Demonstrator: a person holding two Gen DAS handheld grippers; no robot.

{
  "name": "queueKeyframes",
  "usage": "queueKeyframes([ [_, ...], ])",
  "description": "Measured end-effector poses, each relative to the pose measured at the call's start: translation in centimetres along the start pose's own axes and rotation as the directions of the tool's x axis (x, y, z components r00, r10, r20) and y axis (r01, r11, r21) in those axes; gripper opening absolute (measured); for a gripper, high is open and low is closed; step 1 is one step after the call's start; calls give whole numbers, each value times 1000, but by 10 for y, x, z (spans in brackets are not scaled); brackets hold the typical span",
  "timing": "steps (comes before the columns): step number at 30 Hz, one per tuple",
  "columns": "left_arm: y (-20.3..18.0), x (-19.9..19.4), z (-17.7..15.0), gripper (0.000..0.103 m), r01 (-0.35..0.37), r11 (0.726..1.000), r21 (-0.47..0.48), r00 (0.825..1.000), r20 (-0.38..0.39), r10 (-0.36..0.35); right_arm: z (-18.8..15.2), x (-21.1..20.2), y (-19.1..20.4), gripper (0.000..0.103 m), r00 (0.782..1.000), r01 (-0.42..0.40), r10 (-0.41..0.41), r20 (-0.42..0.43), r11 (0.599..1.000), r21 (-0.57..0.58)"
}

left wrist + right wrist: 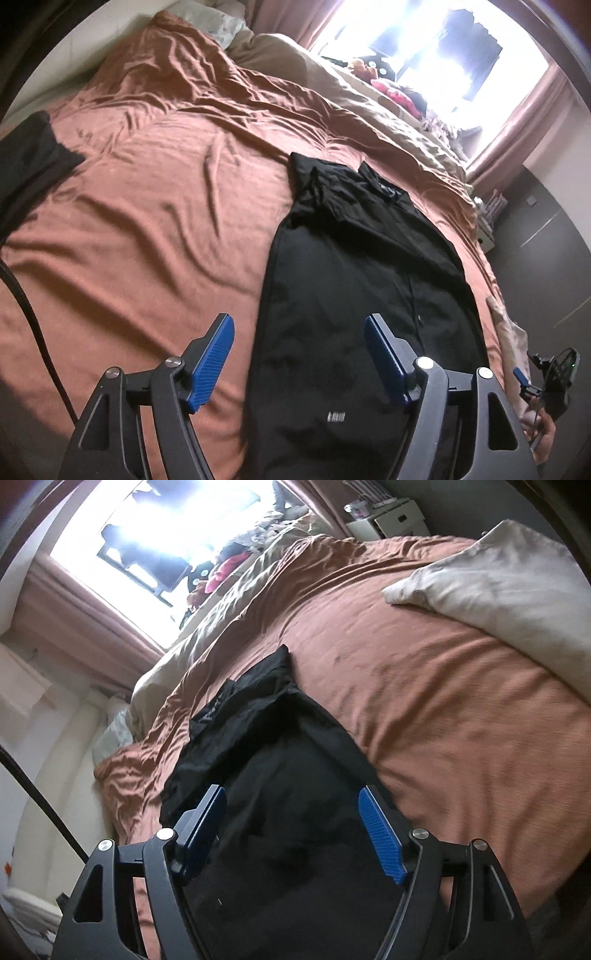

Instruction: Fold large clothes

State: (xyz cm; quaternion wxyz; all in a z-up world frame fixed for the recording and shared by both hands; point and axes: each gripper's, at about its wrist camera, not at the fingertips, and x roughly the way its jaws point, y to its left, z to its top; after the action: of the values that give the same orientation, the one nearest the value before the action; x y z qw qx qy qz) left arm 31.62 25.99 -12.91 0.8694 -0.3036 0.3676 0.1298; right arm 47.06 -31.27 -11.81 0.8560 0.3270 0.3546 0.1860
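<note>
Left wrist cam first: the left gripper (299,334) is spread wide with nothing between its blue pads (212,363), just hovering over the bed. Under it is the black garment (354,273), laid out long and narrow on the rust-coloured bedsheet (147,206), collar end pointing away toward the window (436,44), with a sleeve folded in across the top part. There's a small white label print near the close end. The left pad sits over bare sheet, the right pad over the black fabric. Another dark piece of cloth (29,162) pokes in at the far left edge, and a beige duvet (362,99) is bunched along the window side. You can also catch the right gripper (546,376) at the bottom right corner, too small to say much about it there. Right wrist cam: the right gripper (291,812) is also wide open and holding nothing, both pads hanging above the black garment (280,812), which runs away from the camera on the same bedsheet (443,709). A pale pillow (498,587) lies well off to the right, apart from the garment.
</note>
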Motion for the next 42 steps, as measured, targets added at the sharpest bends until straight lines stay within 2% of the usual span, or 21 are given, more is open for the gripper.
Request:
queueKeyframes([
  [7,21,-16,-43,74,53,998,-29,998,-32,-54,-35,-42,-39,73,999,13,-13,-36,1000,-23],
  [12,30,-10,-71,71,88,995,-55,993,-72,-92,-59,-52,-67,73,997,7,-7,-75,1000,3],
  [18,37,-4,-104,67,122,988,-98,984,-121,-134,-92,-52,-96,73,990,-63,73,-122,994,84],
  [22,39,3,-123,59,174,974,-149,969,-151,-196,-109,-43,-103,73,978,-116,135,-160,986,120],
  [25,41,7,-134,51,204,961,-185,958,-162,-235,-116,-42,-103,72,970,-175,192,-148,977,123],
  [28,41,7,-138,50,225,952,-205,955,-148,-258,-114,-44,-102,62,966,-209,225,-128,970,128],
  [34,41,11,-135,43,258,933,-249,950,-109,-292,-110,-40,-105,57,966,-236,247,-71,962,140],
  [38,46,13,-125,37,260,926,-274,956,-63,-287,-115,-28,-110,54,970,-217,231,-75,963,159],
  [40,49,17,-121,36,253,922,-293,957,-61,-282,-118,-24,-110,54,969,-217,232,-80,962,163],
  [42,50,21,-119,29,239,923,-301,960,-72,-272,-116,-19,-106,52,973,-189,209,-100,966,175],
])
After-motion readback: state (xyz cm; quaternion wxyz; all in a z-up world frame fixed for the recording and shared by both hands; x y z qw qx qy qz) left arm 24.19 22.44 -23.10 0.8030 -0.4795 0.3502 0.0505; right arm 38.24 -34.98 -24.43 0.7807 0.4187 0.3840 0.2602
